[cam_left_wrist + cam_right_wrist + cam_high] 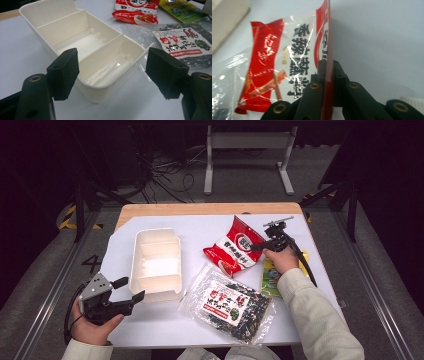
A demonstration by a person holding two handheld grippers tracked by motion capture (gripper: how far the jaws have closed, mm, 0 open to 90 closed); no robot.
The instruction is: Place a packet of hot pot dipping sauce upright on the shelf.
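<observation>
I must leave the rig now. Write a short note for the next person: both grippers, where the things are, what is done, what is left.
Right gripper: shut on the edge of the red snack bag, which lies on the table right of the white box.
Left gripper: open, holding nothing, beside the box's near end.
Clear seaweed bag: flat in front of the red bag. Green packet: partly under the right hand.
Done: red bag gripped.
Left: probably move the bags into the box; all its compartments look empty.
</observation>
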